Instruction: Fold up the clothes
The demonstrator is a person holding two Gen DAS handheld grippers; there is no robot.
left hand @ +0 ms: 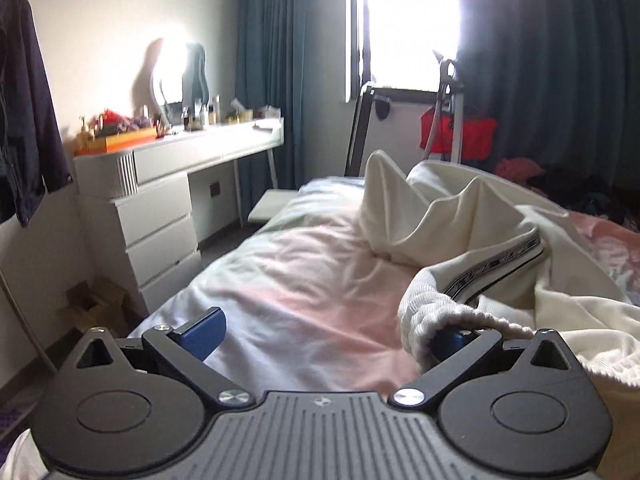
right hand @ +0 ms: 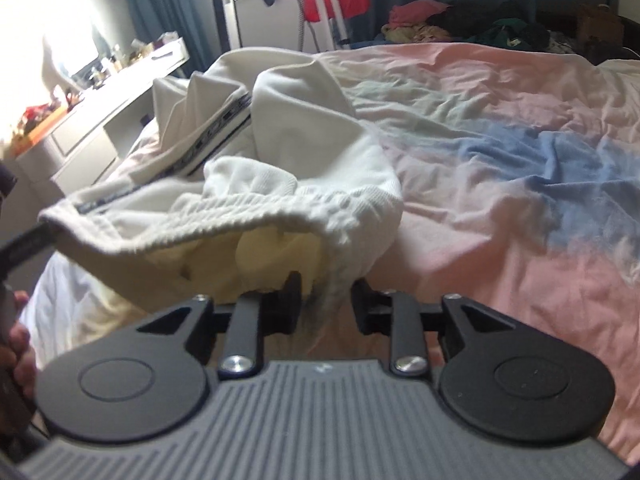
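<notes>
While the cream garment (right hand: 280,136) is lying bunched on the bed (right hand: 500,160), both grippers are standing spread: left gripper (left hand: 320,334) snagging its waistband, right gripper (right hand: 326,300) gripping nothing; cloth risks slipping, folding crooked.

The left gripper (left hand: 326,338) has a grey ribbed plastic base with a small diamond mark at its front edge, flanked by two round matte-black housings with raised discs and triangular cut-outs. Black link arms pivot on shiny silver screws and end in blue textured pads (left hand: 204,334). The right gripper (right hand: 326,304) has the same grey ribbed base, black round housings and silver screws, but its fingertips (right hand: 290,300) look black here.
</notes>
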